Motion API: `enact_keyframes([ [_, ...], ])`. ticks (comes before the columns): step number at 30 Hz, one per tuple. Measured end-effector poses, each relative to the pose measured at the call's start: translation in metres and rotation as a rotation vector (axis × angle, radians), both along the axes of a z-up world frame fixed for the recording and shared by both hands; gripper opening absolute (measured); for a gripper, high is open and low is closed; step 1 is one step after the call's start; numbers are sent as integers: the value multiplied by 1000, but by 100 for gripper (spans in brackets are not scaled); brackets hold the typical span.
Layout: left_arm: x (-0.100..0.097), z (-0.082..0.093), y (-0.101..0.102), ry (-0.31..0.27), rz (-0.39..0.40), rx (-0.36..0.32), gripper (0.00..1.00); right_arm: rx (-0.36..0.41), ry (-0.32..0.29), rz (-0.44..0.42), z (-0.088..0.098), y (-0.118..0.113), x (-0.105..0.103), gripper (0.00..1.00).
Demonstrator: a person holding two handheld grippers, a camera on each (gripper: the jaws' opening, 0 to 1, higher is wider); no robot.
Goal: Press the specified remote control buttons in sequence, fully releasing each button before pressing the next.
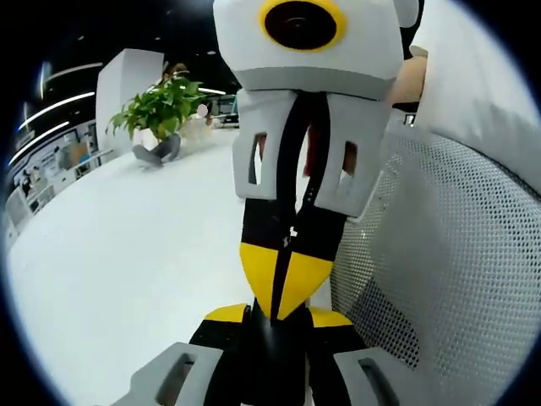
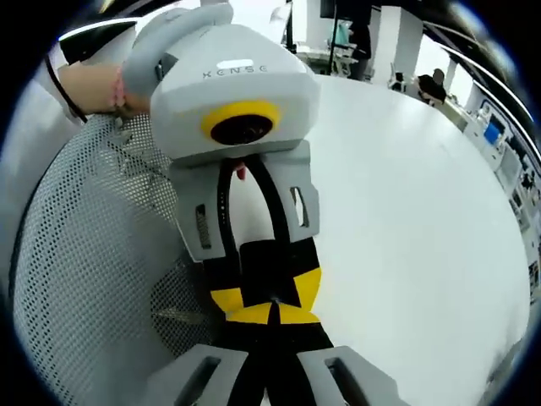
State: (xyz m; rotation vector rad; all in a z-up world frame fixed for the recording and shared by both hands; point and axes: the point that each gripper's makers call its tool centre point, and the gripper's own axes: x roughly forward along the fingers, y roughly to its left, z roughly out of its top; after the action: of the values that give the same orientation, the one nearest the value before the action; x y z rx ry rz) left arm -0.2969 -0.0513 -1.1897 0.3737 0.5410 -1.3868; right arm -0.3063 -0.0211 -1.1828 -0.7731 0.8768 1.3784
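Both tongs closed tip to tip over white bench [image 1: 127, 254]: left tongs [image 2: 269, 311], right tongs [image 1: 283, 283]. Remote not located. Mesh chair [image 1: 439, 279] at 3 o'clock. Pressing not begun; next: find remote.

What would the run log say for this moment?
left gripper: jaws shut | right gripper: jaws shut | tip to tip | over white table
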Motion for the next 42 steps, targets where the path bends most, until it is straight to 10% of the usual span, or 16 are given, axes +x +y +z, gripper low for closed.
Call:
enact_keyframes([
  [10, 0, -1, 0, -11, -11, 7, 25, -45, -89, 41, -1, 0, 3, 0],
  [16, 0, -1, 0, -20, -16, 10, 25, 119, 68, -80, 7, -6, 3, 0],
  [19, -1, -1, 0, -26, -22, 13, 25, 139, 19, -83, 18, -24, 13, 0],
  [22, 0, -1, 0, -27, -27, 13, 25, 112, 28, -110, 13, -37, 19, 23],
  [28, 0, -1, 0, -30, -26, 12, 25, 129, 42, -43, 3, -42, 13, 38],
  [42, 0, -1, 0, -34, -30, 19, 25, 139, 43, 40, -8, -34, 4, 22],
])
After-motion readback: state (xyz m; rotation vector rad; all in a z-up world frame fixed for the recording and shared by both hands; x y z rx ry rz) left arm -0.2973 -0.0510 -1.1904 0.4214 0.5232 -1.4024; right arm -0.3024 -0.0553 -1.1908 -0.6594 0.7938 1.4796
